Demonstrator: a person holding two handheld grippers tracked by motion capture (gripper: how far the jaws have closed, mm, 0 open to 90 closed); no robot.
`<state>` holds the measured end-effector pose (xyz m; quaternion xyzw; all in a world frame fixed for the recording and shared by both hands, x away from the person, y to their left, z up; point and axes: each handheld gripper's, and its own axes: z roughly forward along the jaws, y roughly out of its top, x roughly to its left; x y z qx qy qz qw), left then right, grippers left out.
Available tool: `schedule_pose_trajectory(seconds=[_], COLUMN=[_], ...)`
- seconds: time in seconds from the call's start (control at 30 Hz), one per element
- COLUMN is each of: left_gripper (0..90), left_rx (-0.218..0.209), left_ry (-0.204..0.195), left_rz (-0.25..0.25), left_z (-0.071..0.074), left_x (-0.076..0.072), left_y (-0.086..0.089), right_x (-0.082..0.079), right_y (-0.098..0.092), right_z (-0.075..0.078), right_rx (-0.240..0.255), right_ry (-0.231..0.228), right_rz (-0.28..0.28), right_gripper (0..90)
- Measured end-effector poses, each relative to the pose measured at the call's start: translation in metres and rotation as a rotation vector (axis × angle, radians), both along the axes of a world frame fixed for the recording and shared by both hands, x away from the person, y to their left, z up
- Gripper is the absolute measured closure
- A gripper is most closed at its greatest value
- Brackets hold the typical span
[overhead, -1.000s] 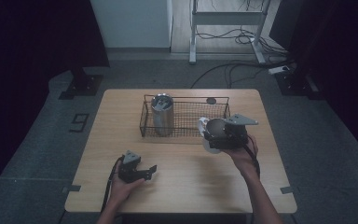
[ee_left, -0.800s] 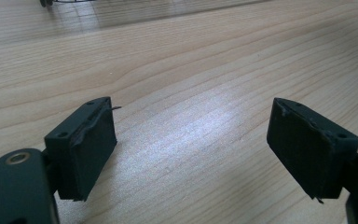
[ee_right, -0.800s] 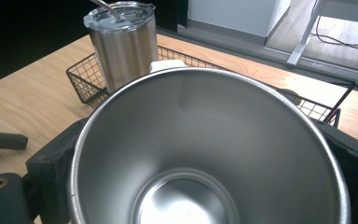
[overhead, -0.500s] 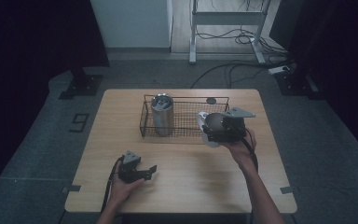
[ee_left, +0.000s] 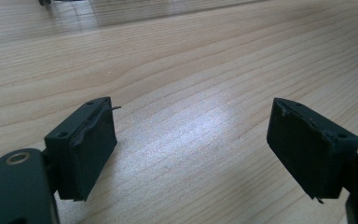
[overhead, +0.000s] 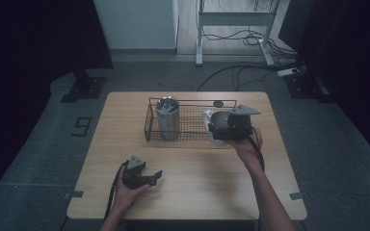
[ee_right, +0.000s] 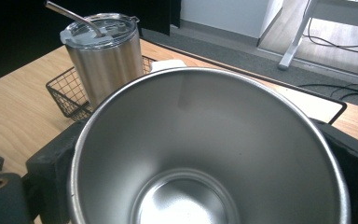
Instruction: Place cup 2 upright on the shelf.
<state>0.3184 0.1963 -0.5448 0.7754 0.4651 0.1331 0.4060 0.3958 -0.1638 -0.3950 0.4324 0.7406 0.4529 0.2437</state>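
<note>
Jaws of the right gripper (overhead: 218,129) clamp an open steel cup (ee_right: 205,154), one pad on each side of its wall. Since a second ago the cup has shifted toward the wire basket (overhead: 150,126) and now hangs at its right end, so placing it inside looks near. A lidded tumbler (overhead: 167,117) stands in the basket's left end. The left gripper (overhead: 150,178) rests on the tabletop (overhead: 197,187), jaws apart and empty.

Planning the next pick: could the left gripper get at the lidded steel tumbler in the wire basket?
Probably yes: the left gripper is empty, bare table lies between, and the tumbler stands upright in the basket.
</note>
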Motion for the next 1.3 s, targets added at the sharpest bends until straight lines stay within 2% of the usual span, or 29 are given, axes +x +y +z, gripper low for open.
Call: schedule_pose_trajectory(seconds=[0.27, 0.37, 0.73, 1.3], left_gripper=[15.9, 15.9, 15.9, 15.9], left_rx=[-0.002, -0.003, 0.002, 0.008], left_ry=[0.001, 0.003, 0.002, 0.0], left_rz=[-0.001, -0.001, -0.005, -0.01], left_z=[0.0, 0.0, 0.0, 0.0], left_x=[0.0, 0.0, -0.001, -0.001], left_y=[0.0, 0.0, -0.001, -0.003], right_x=[0.014, 0.019, 0.029, 0.054], right_y=[0.0, -0.001, -0.002, -0.001], right_z=[-0.001, -0.002, 0.001, -0.003], right_rx=[-0.004, 0.009, 0.026, 0.018], right_ry=[0.006, 0.006, 0.002, 0.015], right_rz=[-0.013, -0.022, -0.039, -0.072], right_gripper=[5.7, 5.7, 5.7, 5.7])
